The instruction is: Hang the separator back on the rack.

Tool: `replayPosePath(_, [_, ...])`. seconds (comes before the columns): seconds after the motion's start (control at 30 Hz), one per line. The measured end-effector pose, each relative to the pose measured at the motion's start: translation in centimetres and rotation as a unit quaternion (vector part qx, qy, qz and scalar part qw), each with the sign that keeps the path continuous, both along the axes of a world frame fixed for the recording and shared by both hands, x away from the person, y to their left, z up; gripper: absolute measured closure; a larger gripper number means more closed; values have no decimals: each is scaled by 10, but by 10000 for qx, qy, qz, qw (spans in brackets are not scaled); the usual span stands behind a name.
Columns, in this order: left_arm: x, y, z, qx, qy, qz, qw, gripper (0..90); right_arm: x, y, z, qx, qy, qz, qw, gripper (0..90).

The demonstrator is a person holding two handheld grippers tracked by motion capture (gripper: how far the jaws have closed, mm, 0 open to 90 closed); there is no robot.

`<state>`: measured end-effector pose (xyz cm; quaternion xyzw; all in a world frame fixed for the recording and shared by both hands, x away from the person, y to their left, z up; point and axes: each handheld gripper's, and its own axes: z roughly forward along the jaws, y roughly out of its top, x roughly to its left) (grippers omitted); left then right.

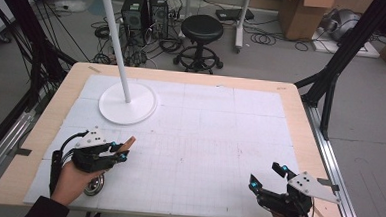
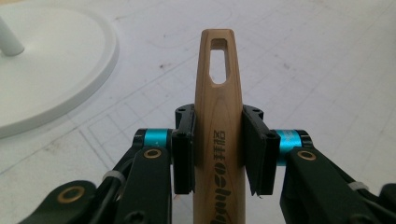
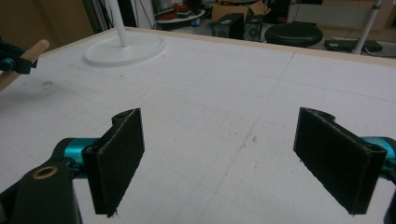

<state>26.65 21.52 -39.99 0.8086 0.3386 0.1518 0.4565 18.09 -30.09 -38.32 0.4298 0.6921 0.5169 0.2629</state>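
Wooden handle [image 2: 219,140] clamped upright in left tongs [image 2: 218,149].

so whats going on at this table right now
A person works at the table with a hand-held gripper in each hand. The left hand-held gripper is clamped on a wooden handle with a slotted end, near the white stand. The right hand-held gripper is open and holds nothing.

The left gripper [image 1: 120,152] is held in the left hand [image 1: 72,180], its two black pads [image 2: 184,149] pressed inward with little gap between them. The right gripper [image 1: 266,175] lies low in the right hand, jaws spread wide, nothing between the pads [image 3: 119,158].
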Motion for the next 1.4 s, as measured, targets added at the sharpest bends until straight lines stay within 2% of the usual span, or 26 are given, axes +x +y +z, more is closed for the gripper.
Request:
replayPosePath(0.13, [-4,0,8,-289,-94,-54,9995,674,0,0,0,39,-3,34,10000,150])
replayPosePath(0.27, [-9,1,18,-524,-216,-132,9983,674,1,3,1,102,10,197,9998,150])
replayPosePath(0.47, [-19,1,35,-912,-432,-253,9946,674,2,8,4,143,11,514,9986,150])
replayPosePath(0.57, [-23,0,39,-1142,-478,-355,9917,674,2,11,5,246,12,717,9971,150])
replayPosePath(0.67, [-26,-3,42,-1328,-463,-529,9886,674,2,15,7,359,2,965,9947,152])
replayPosePath(0.73, [-28,-6,44,-1376,-544,-632,9870,674,2,17,9,483,-17,1104,9927,154])
replayPosePath(0.97, [-38,-23,54,-1512,-705,-997,9809,674,3,25,17,925,-287,1560,9830,160])
replayPosePath(1.07, [-40,-31,55,-1523,-766,-1106,9791,674,3,31,23,946,-350,1732,9797,162])
replayPosePath(1.17, [-42,-37,56,-1533,-759,-1194,9780,674,4,33,25,973,-340,1803,9782,162])
replayPosePath(1.23, [-42,-40,56,-1553,-753,-1265,9768,674,5,38,29,974,-321,1961,9752,175])
replayPosePath(1.27, [-42,-42,56,-1561,-755,-1293,9763,674,5,38,29,974,-321,1961,9752,175])
replayPosePath(1.4, [-44,-49,57,-1595,-752,-1417,9741,674,7,46,37,1009,-376,2242,9686,214])
